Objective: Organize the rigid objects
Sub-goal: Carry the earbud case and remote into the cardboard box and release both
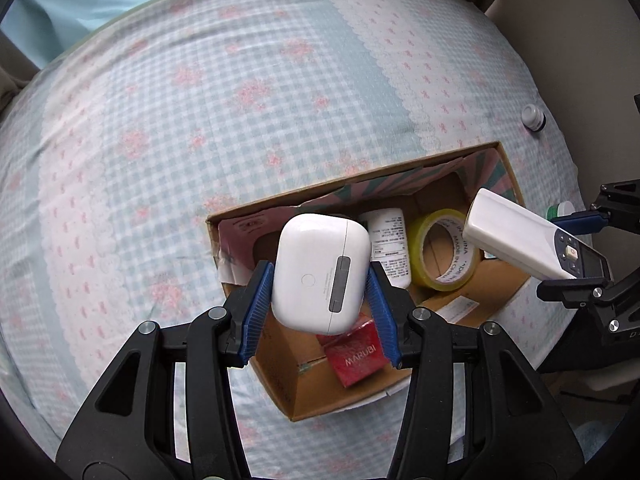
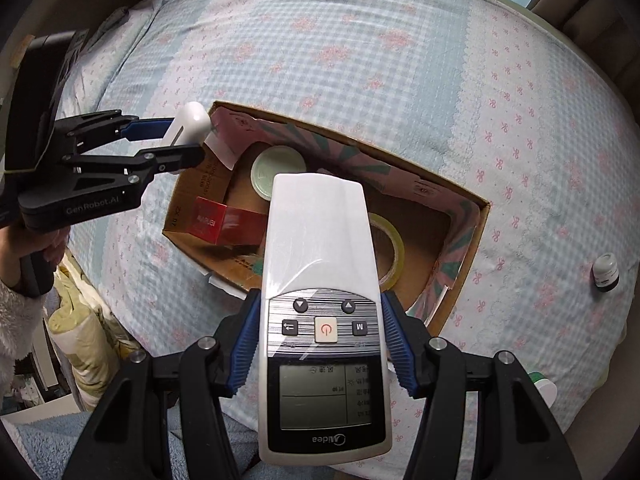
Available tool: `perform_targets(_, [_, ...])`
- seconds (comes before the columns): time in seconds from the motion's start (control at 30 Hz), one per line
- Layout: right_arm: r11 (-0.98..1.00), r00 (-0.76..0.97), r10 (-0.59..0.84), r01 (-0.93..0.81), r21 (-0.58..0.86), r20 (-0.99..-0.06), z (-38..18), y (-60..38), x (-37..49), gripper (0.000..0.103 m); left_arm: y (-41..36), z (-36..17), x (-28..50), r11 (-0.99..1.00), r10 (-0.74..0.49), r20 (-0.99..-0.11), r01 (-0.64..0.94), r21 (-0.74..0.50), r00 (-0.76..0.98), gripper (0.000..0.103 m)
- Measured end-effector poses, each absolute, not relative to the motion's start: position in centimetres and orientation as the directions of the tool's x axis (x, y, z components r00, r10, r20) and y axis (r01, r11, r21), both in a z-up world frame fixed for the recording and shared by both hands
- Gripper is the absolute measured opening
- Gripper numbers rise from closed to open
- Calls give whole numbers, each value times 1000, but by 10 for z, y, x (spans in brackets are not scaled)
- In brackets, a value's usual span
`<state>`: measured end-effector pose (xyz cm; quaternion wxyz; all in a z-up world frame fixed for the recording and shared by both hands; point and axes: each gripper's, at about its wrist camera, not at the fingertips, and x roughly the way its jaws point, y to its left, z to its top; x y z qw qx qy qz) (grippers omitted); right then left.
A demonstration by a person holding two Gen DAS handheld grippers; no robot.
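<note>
I'm pinching a white earbud case in the left hand-held gripper and a white remote in the right hand-held gripper, over the half-filled cardboard box; a small white bottle is waiting at middle right.

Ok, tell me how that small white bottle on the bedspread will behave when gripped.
The small white bottle stands upright on soft bedspread, so it would probably tip if nudged. Its round body would likely roll once down. It looks rigid and probably light.
</note>
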<state>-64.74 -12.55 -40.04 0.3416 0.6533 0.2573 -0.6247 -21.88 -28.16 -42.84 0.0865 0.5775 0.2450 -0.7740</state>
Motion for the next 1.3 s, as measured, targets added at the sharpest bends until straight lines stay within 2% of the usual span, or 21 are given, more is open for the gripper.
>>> perform_targets(0.2, [-616,110,-27,781,104,-994,-450,-137,-663,54,-284,-474,-233,-887,156,-951,385,-253,-266,44])
perform_targets(0.4, [-578,96,-1,812,79,-995,-479,-148,-667,54,-287,-494,-233,-883,163,-952,392,-258,-259,44])
perform_targets(0.5, [-576,86,12,815,63,-996,-489,-147,-668,54,-280,-495,-238,-907,129,-960,361,-216,-250,44])
perform_targets(0.63, [-554,61,25,831,37,-998,-494,-146,-669,54,-282,-496,-240,-880,184,-948,385,-276,-259,47])
perform_targets(0.67, [-551,61,29,833,35,-998,-495,-145,-668,55,-284,-493,-239,-875,188,-946,392,-283,-264,50])
perform_targets(0.7, [-551,55,27,834,31,-998,-493,-144,-667,64,-286,-490,-238,-869,197,-942,396,-297,-273,68])
perform_targets(0.73, [-554,45,20,832,27,-999,-491,-143,-667,89,-286,-485,-236,-855,238,-923,386,-348,-303,85])
perform_targets(0.77, [-558,38,11,830,25,-999,-488,-141,-667,103,-286,-479,-234,-843,264,-907,379,-383,-329,93])
perform_targets(0.8, [-561,41,-9,827,39,-999,-484,-138,-667,103,-283,-473,-232,-848,239,-911,386,-364,-335,103])
perform_targets(0.87, [-580,51,-32,813,61,-998,-478,-133,-667,103,-278,-463,-229,-873,184,-930,382,-304,-319,103])
perform_targets(1.3, [-561,-14,-69,828,27,-998,-449,-113,-649,103,-264,-441,-207,-864,180,-932,401,-303,-316,103])
